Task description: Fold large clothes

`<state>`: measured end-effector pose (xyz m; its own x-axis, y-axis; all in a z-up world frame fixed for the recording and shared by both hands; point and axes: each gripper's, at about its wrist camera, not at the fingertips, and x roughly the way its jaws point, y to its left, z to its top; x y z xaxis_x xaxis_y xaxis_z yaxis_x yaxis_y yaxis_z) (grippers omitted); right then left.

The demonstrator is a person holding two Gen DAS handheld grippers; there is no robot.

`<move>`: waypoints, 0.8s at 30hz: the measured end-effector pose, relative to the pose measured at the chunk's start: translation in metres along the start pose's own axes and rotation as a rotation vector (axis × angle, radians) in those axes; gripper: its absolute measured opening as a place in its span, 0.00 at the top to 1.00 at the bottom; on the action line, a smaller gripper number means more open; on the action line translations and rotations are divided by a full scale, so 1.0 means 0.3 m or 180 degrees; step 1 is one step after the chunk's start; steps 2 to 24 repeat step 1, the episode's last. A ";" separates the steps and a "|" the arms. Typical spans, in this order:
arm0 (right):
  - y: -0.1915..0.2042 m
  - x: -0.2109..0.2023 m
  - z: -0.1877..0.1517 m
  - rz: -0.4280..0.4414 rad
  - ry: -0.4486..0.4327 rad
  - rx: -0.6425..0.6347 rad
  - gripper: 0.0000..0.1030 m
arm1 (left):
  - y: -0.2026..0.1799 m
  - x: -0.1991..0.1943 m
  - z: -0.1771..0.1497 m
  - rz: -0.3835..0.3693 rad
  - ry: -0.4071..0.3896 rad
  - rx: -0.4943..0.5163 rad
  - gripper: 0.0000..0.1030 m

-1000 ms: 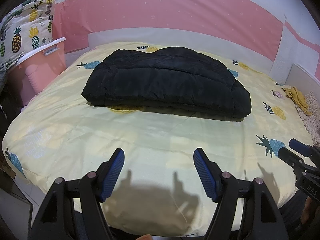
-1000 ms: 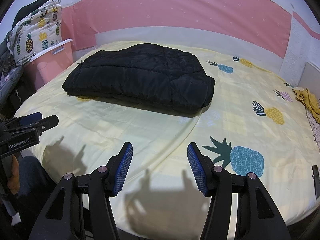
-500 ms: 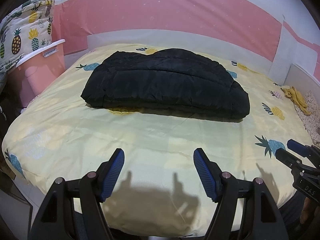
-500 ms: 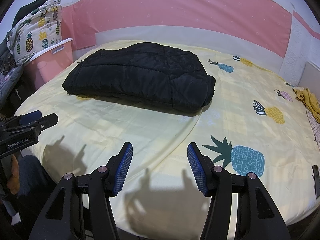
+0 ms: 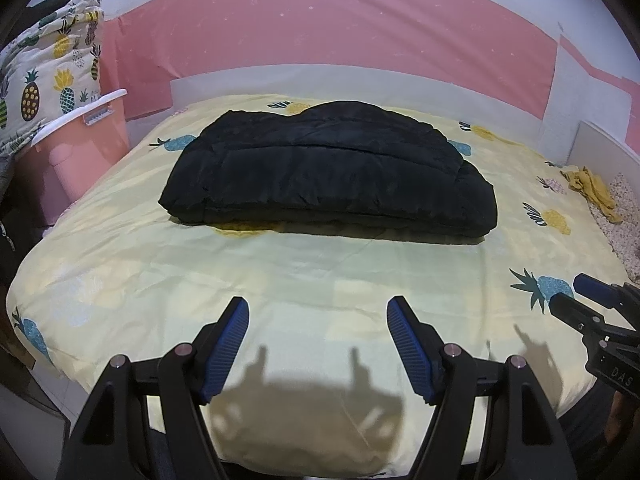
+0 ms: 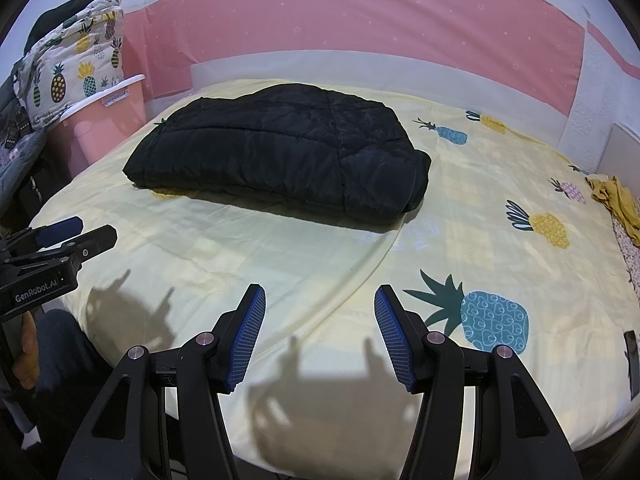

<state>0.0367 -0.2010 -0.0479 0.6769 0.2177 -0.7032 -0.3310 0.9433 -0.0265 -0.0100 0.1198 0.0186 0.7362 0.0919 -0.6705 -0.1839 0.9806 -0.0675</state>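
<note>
A black quilted jacket (image 5: 328, 176) lies folded into a thick bundle on the middle of the bed; it also shows in the right wrist view (image 6: 280, 156). My left gripper (image 5: 318, 312) is open and empty above the bed's near edge, well short of the jacket. My right gripper (image 6: 320, 300) is open and empty, also near the front edge, to the right of the left one. Each gripper shows at the side of the other's view: the right gripper (image 5: 592, 304) and the left gripper (image 6: 76, 236).
The bed (image 5: 120, 264) has a yellow pineapple-print sheet. A pink bin (image 5: 76, 148) with a pineapple quilt (image 5: 44, 80) on top stands at the left. A yellow cloth (image 5: 592, 188) lies at the bed's right edge. A pink wall runs behind.
Both grippers have drawn back and lifted slightly, so the jacket sits a little lower in the views. The jacket has not moved. Both grippers stay open.
</note>
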 end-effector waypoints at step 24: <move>-0.002 0.000 0.000 -0.0001 -0.0003 0.0002 0.44 | -0.001 0.002 0.001 -0.0008 0.0008 -0.0008 0.29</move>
